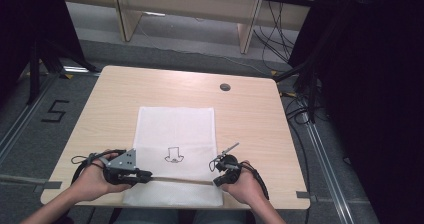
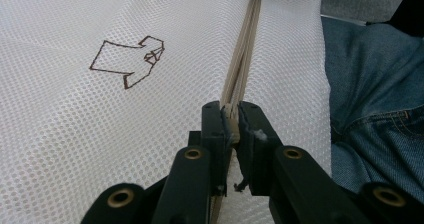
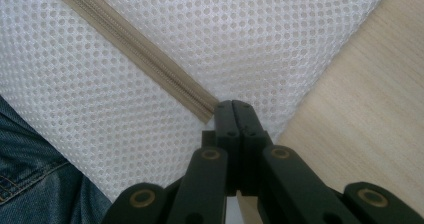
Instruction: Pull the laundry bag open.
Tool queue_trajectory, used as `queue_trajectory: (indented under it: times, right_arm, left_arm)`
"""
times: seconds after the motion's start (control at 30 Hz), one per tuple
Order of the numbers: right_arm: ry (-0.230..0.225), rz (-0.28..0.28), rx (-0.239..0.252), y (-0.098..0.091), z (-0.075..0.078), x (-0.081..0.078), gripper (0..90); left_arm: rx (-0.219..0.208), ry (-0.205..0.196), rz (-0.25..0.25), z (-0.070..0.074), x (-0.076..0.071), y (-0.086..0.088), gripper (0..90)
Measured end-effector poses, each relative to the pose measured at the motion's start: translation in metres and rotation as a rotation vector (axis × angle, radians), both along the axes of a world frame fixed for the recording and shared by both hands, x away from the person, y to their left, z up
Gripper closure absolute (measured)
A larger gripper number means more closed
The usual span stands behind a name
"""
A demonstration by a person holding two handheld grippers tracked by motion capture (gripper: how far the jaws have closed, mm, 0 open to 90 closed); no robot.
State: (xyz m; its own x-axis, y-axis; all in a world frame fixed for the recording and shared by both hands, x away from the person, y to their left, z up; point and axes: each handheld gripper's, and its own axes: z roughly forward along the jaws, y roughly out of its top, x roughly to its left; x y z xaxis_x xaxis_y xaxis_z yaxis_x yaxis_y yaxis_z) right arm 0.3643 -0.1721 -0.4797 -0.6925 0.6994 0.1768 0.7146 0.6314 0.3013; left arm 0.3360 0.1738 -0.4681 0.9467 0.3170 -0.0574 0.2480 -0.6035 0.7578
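A white mesh bag (image 1: pixel 175 124) lies flat on the wooden table (image 1: pixel 100 114), printed with a small brown shirt outline (image 1: pixel 174 155) (image 2: pixel 127 64). A beige zipper (image 1: pixel 180 179) (image 2: pixel 245 54) (image 3: pixel 130 46) runs across the bag near the table's front edge. My left gripper (image 1: pixel 149 174) (image 2: pixel 231 119) is shut on the zipper at its left end, with the beige tape pinched between the pads. At the opposite end my right gripper (image 1: pixel 216 181) (image 3: pixel 233 106) is shut on the zipper's tip and the mesh there. The stretch of zipper between them is pulled taut.
The bag's lower part hangs over the table's front edge, above blue jeans (image 2: pixel 375 84) (image 3: pixel 30 169). A round cable hole (image 1: pixel 225 87) sits at the table's far right. Bare wood (image 3: pixel 360 109) lies right of the bag. Black curtains and cables flank the table.
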Motion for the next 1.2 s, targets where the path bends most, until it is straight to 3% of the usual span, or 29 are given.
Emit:
queue_trajectory:
  times: [0.13,0.53,0.6,0.87,0.93,1.03,1.13,1.2]
  right_arm:
    - [-0.003,0.004,0.002,-0.001,0.000,0.001,90.0]
    - [-0.002,0.000,0.008,-0.001,-0.001,0.000,90.0]
    - [0.003,-0.001,0.008,-0.001,-0.001,0.000,90.0]
    - [0.003,-0.002,0.008,-0.001,0.000,0.000,90.0]
    - [0.003,-0.001,0.009,-0.001,-0.001,0.000,90.0]
    - [0.003,-0.001,0.009,-0.001,-0.001,0.000,90.0]
    - [-0.008,0.007,0.007,-0.001,-0.001,0.000,90.0]
    - [-0.015,0.019,0.008,-0.002,-0.001,0.001,90.0]
  left_arm:
    - [-0.017,0.015,-0.003,-0.002,-0.001,0.000,81.9]
    - [-0.001,0.004,-0.008,0.000,-0.002,0.006,82.0]
    - [-0.020,0.009,0.003,0.000,-0.003,0.007,81.9]
    - [-0.005,0.015,-0.001,0.000,-0.001,0.011,82.0]
    - [-0.024,0.016,0.015,0.000,-0.002,0.012,82.0]
    - [-0.005,0.014,0.000,0.000,-0.002,0.012,81.9]
    - [-0.023,0.018,0.017,-0.001,-0.003,0.012,81.9]
    - [-0.005,0.008,0.025,-0.001,-0.004,0.017,81.9]
